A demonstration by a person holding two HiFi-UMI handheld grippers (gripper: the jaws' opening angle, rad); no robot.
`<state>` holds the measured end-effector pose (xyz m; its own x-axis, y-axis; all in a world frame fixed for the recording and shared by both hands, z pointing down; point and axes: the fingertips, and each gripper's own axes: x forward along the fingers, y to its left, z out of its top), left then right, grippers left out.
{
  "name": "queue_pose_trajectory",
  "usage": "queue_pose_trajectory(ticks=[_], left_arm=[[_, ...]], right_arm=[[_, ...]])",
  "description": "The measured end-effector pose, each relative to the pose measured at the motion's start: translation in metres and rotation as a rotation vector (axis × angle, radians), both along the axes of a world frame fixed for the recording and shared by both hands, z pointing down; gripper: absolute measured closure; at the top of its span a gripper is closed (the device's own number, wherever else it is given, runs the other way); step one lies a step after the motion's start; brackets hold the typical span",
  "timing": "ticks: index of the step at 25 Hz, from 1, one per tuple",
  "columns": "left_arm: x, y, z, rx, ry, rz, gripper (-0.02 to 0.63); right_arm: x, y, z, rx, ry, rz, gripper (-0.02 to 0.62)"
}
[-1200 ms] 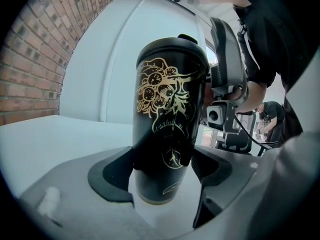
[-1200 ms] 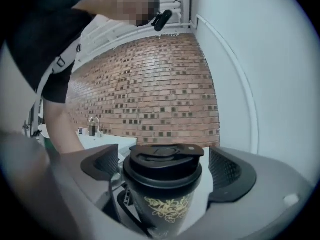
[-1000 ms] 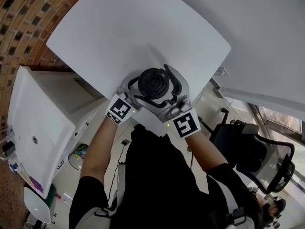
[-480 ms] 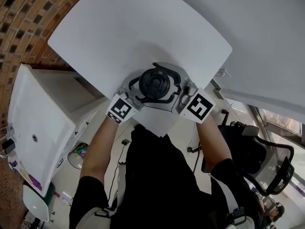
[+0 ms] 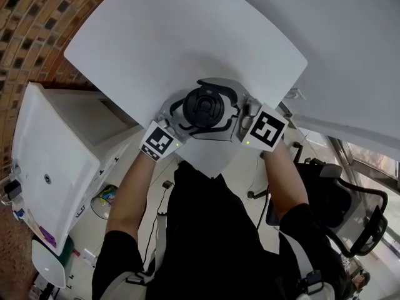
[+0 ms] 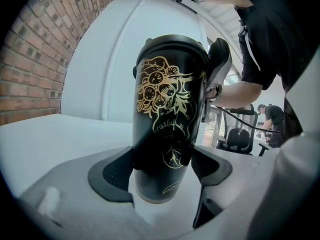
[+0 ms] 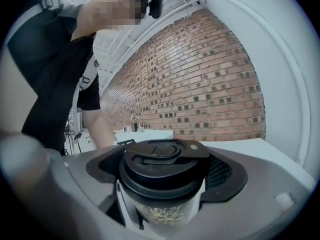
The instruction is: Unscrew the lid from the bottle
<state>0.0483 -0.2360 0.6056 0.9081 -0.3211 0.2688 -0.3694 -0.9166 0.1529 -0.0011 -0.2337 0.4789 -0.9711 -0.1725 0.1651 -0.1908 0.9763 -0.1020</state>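
Observation:
A black bottle (image 6: pixel 167 114) with a gold skull-and-flower print stands upright at the near edge of the white table (image 5: pixel 175 42). My left gripper (image 6: pixel 162 166) is shut on its lower body, with a pad pressed on each side. The black flip-top lid (image 7: pixel 162 164) sits on top of the bottle. My right gripper (image 7: pixel 162 171) is shut on this lid from the right, with both pads against its rim. In the head view the lid (image 5: pixel 203 107) shows from above, with the right gripper (image 5: pixel 215 108) wrapped round it. The left gripper (image 5: pixel 181 120) reaches in below.
A white cabinet (image 5: pixel 50 167) stands to the left below the table edge, and a brick wall (image 5: pixel 25 17) lies beyond it. A second white table (image 5: pixel 350 55) is at the upper right. A black office chair (image 5: pixel 337 192) stands at the right. Another person (image 6: pixel 270 116) is far behind.
My right gripper has swung round the lid, and its marker cube has gone from below the bottle up to its right. The left gripper and the bottle have stayed put.

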Motion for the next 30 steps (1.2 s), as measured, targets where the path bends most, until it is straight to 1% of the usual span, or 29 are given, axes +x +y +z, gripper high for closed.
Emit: queue_pose_trajectory(ticks=[2, 4, 5, 6, 9, 10, 11, 12, 14, 16, 17, 20, 22, 25, 30], left_arm=[[0.0, 0.0, 0.0, -0.001, 0.0, -0.001, 0.239], [0.0, -0.001, 0.0, -0.003, -0.001, -0.001, 0.239], [0.0, -0.001, 0.0, -0.004, -0.001, 0.0, 0.239], [0.0, 0.0, 0.0, -0.005, -0.001, 0.001, 0.239], [-0.001, 0.0, 0.0, -0.008, 0.0, 0.0, 0.239], [-0.002, 0.0, 0.0, -0.008, 0.0, -0.001, 0.239], [-0.001, -0.001, 0.0, -0.009, 0.0, -0.001, 0.239], [-0.001, -0.001, 0.001, -0.009, 0.001, -0.001, 0.239], [0.0, 0.0, 0.001, -0.01, 0.003, -0.002, 0.239], [0.0, 0.0, 0.0, -0.011, 0.005, -0.004, 0.239], [0.0, 0.0, 0.0, -0.011, 0.005, -0.006, 0.239], [0.0, -0.001, 0.0, -0.015, 0.011, -0.013, 0.239], [0.0, -0.001, 0.0, -0.016, 0.013, -0.011, 0.239], [0.0, -0.001, -0.001, -0.014, 0.016, -0.006, 0.239], [0.0, -0.001, 0.0, -0.011, 0.014, -0.001, 0.239]], right_arm=[[0.0, 0.001, 0.003, 0.029, 0.037, -0.025, 0.13], [0.001, 0.003, 0.007, 0.063, 0.081, -0.016, 0.13], [0.001, 0.002, 0.007, 0.072, 0.082, 0.015, 0.098], [0.002, 0.0, 0.002, 0.074, 0.052, 0.071, 0.065], [0.006, -0.009, -0.024, 0.051, -0.133, 0.326, 0.062], [0.007, -0.008, -0.027, 0.056, -0.157, 0.4, 0.063], [0.007, -0.008, -0.026, 0.073, -0.15, 0.468, 0.062], [0.008, -0.008, -0.022, 0.096, -0.12, 0.532, 0.064], [0.009, -0.01, -0.009, 0.124, -0.035, 0.626, 0.073], [0.011, -0.014, -0.003, 0.119, 0.006, 0.671, 0.09], [0.011, -0.016, -0.003, 0.115, 0.006, 0.683, 0.121], [0.011, -0.019, -0.005, 0.104, -0.014, 0.684, 0.133], [0.011, -0.018, -0.003, 0.087, -0.016, 0.649, 0.135], [0.009, -0.015, -0.002, 0.072, -0.02, 0.549, 0.135], [0.006, -0.008, -0.002, 0.058, -0.032, 0.317, 0.132]])
